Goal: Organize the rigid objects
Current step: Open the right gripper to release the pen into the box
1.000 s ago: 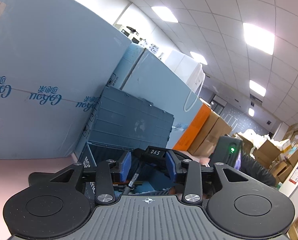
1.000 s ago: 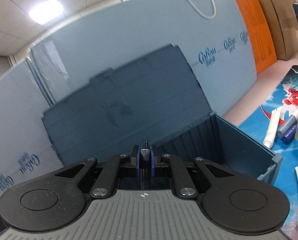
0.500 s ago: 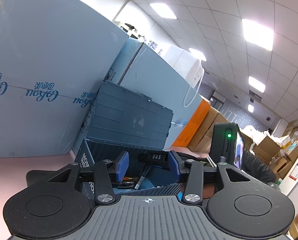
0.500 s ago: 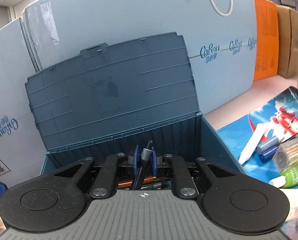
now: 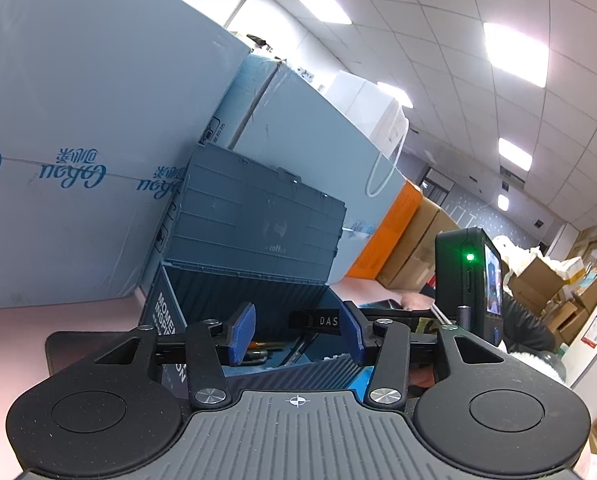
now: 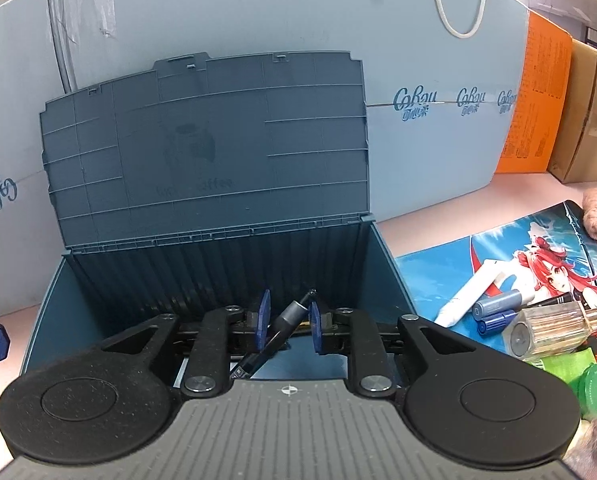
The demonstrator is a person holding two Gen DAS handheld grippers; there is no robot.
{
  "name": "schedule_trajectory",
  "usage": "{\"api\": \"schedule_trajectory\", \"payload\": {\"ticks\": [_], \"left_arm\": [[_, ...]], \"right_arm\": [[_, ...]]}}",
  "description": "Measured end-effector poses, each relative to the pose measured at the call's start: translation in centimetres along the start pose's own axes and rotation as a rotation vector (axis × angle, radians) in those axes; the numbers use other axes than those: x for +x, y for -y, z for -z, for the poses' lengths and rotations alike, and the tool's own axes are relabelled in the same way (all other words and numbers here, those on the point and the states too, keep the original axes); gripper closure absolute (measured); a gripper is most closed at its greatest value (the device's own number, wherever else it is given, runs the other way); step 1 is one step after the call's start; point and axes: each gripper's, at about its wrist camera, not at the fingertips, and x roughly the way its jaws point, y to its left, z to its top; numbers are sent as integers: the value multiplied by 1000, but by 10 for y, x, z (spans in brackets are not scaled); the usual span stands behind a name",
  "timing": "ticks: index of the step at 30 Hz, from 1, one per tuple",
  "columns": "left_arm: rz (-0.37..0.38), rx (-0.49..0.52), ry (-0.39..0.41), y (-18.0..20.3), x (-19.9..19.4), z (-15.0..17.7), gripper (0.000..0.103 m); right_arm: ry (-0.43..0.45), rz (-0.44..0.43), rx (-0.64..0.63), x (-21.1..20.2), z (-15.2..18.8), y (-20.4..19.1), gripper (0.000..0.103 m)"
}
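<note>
The right gripper, a black tool with blue pads, points down. Its jaws have just been opening, and a thin dark pen leans loose between them, with a gap at the pads. The left gripper, black with blue pads too, points almost level. Its jaws have just been opening wider and hold nothing.

The right gripper's body hides the lower end of the dark pen and most of the blue storage box's floor. The green bottle runs off the frame's right edge. In the left wrist view, the box contents are too small to identify.
</note>
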Motion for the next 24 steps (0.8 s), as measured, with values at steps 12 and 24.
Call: {"api": "schedule_trajectory", "payload": {"ticks": [12,24], "left_arm": [[-3,6,-9,2,3,1,52],[-4,12,-11,3,3,2,51]], "right_arm": [[59,25,-27,-22,2,2,52],[153,-63,17,-65,9,13,39]]}}
